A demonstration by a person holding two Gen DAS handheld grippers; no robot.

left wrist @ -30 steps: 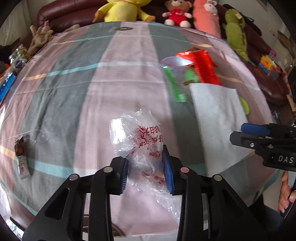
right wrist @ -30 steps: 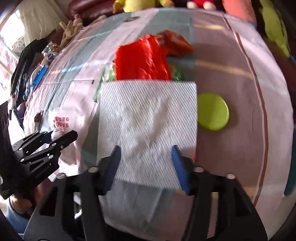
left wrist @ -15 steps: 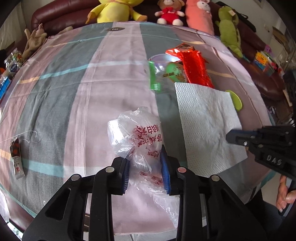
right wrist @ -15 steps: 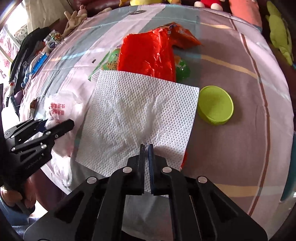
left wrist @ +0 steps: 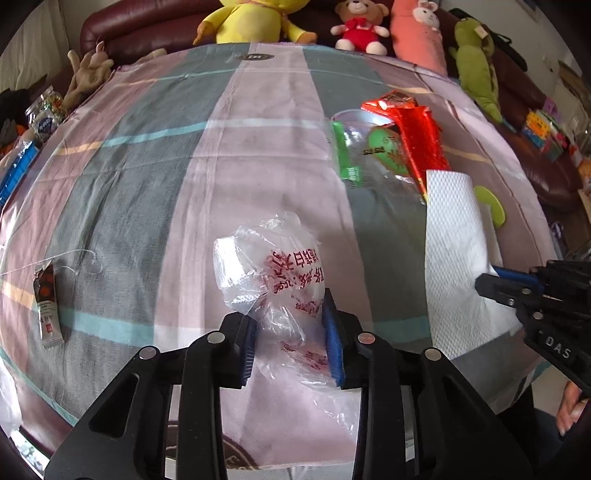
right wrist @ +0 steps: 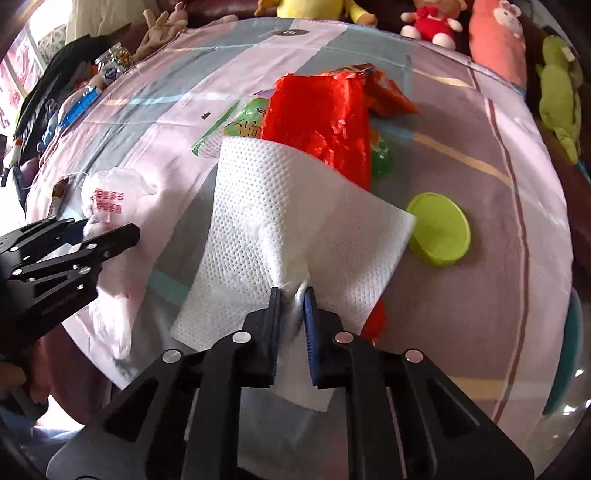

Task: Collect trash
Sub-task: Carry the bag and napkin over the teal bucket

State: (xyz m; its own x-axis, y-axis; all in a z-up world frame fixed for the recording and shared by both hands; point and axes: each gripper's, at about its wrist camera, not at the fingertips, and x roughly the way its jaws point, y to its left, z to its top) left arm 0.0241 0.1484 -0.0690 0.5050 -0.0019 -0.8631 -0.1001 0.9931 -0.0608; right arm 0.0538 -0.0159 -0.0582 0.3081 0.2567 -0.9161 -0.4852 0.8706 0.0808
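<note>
My left gripper (left wrist: 291,332) is shut on a clear plastic bag with red print (left wrist: 273,269), held over the near edge of the striped tablecloth (left wrist: 184,155). My right gripper (right wrist: 293,314) is shut on a white paper towel (right wrist: 280,206), whose near edge is lifted and bunched between the jaws. The towel also shows at the right of the left wrist view (left wrist: 454,258). Behind it lie a red wrapper (right wrist: 325,110), a green and clear wrapper (left wrist: 354,151) and a lime green lid (right wrist: 439,229).
A small sachet with a string (left wrist: 48,306) lies at the left of the cloth. Plush toys (left wrist: 251,18) line a sofa behind the table. A jar (left wrist: 44,114) and clutter sit at the far left edge.
My right gripper closed on the paper towel's near edge and lifted it, folding the sheet. My left gripper keeps hold of the plastic bag and has moved little.
</note>
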